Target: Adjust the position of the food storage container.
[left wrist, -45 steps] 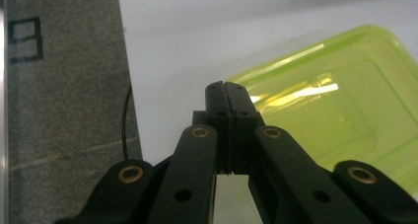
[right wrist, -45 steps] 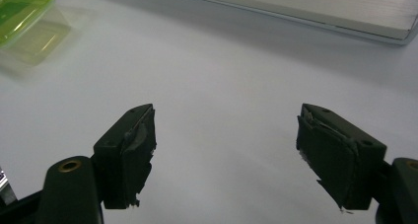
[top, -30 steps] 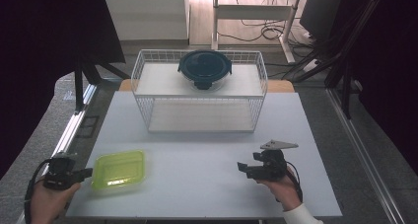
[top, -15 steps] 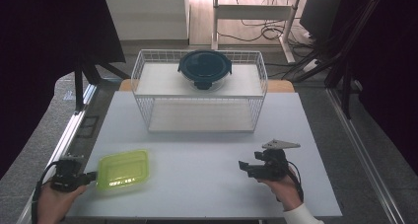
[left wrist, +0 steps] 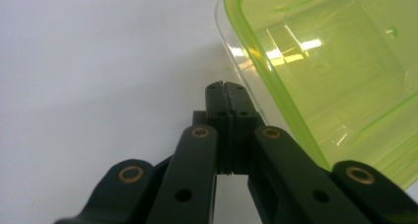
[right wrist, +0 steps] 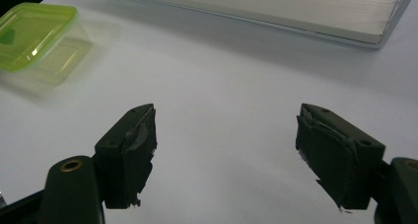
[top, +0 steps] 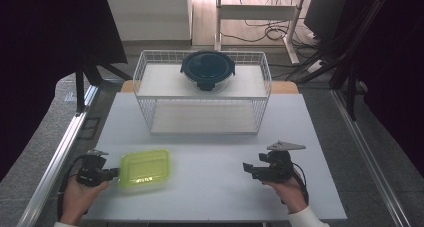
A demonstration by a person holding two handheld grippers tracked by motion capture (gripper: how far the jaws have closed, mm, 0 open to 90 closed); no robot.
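Container (top: 145, 167), green lid, clear thin plastic, near front-left of surface (top: 215, 187): likely light, empty, slippery, walls flexing. Best hold: lid rim at short edge. Left hand-held gripper (top: 114, 173) jaws together, tips just beside rim. Right hand-held gripper (top: 246, 168) jaws apart, empty, well apart.

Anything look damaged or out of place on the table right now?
The right gripper has ragged, frayed pad edges on its open jaws. The green-lidded box sits slightly askew to the table edge, with the shut left gripper at its side. No spills.
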